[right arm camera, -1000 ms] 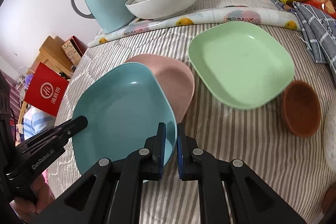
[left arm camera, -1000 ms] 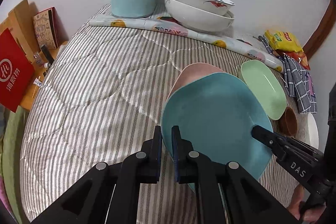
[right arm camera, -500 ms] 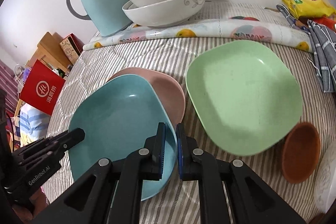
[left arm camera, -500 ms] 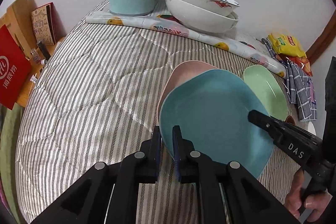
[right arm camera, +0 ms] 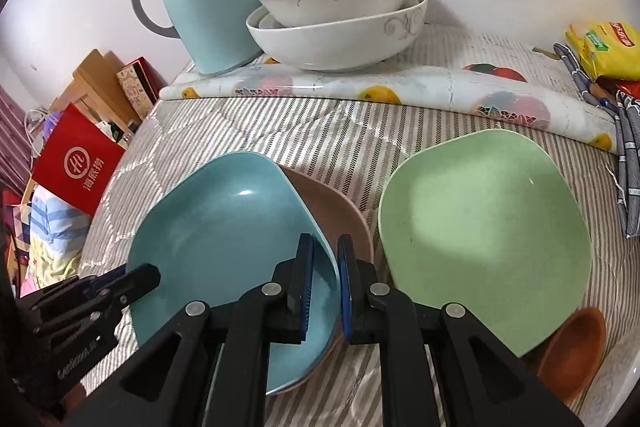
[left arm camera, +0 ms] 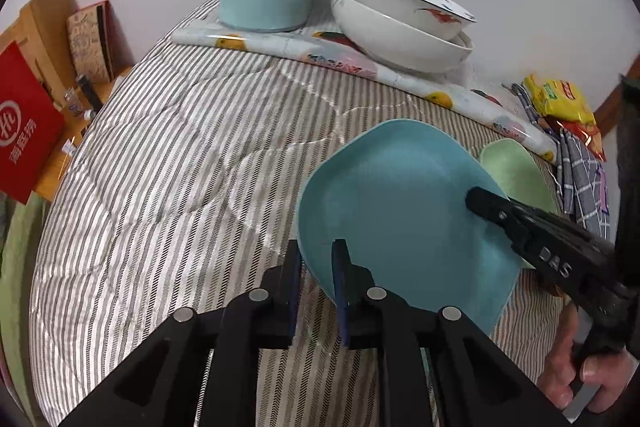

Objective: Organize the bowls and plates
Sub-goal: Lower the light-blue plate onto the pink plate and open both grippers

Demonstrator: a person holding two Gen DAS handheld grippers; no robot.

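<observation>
Since the blue plate [right arm camera: 224,247] already lies nested on the pink plate [right arm camera: 340,215], on the striped quilt [left arm camera: 180,167], that stacking step looks done; the left gripper [left arm camera: 316,267] straddles its rim at 9 o'clock, its jaws having just been opening, so the rim sits loose between them; the right gripper [right arm camera: 324,267] straddles the rim at 3 o'clock, jaws slightly parted and seemingly not pressing, so I judge the plate released. The green plate [right arm camera: 488,235] lies alone just beside the pair at 3 o'clock, and probably joins the stack next; the brown bowl [right arm camera: 572,351] sits against its 5 o'clock corner, well apart from the white bowls [right arm camera: 336,39] at 12 o'clock. Counted: three plates, two stacked; three bowls, two white ones nested and one brown; one jug [right arm camera: 204,7] at 11 o'clock.
</observation>
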